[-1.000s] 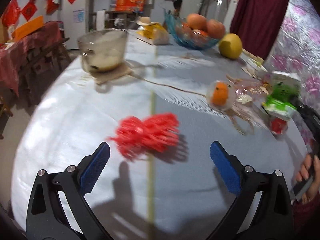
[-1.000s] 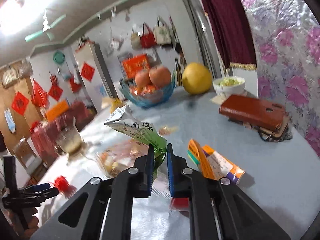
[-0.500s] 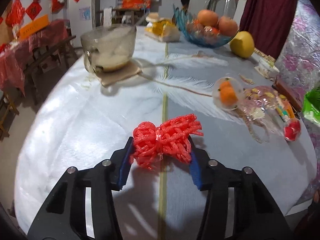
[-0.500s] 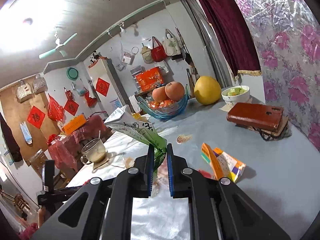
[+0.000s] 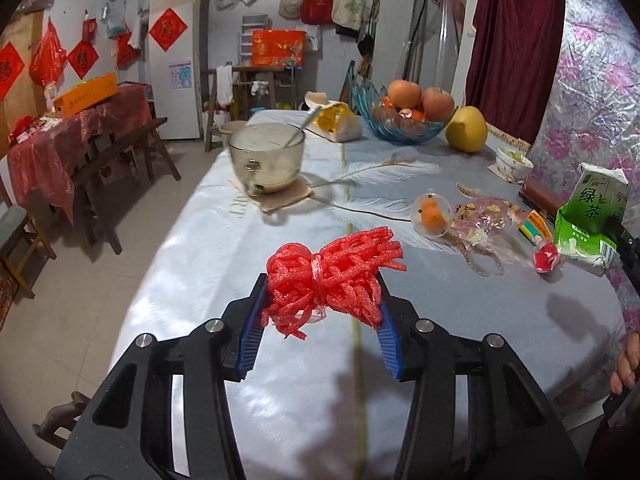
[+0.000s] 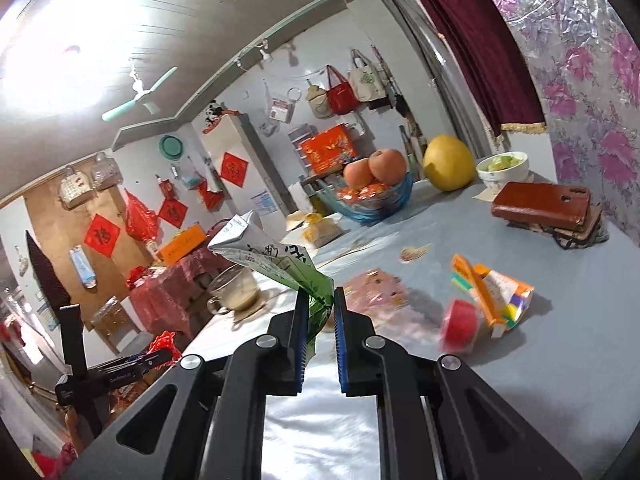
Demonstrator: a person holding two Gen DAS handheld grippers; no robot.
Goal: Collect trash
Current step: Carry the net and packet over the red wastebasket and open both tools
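Gripping a red foam net (image 5: 332,276) between its blue ribbed pads, the left hand-held gripper (image 5: 320,320) holds it above the pale surface (image 5: 460,320). The right hand-held gripper (image 6: 320,312) pinches a crumpled green carton (image 6: 280,262), raised at near right.

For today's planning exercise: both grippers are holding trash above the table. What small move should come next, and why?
Probably carry both loads off the table toward a bin, none of which is in view. The left gripper is shut on the red foam fruit net, the right gripper on the green tea carton; neither can take more.
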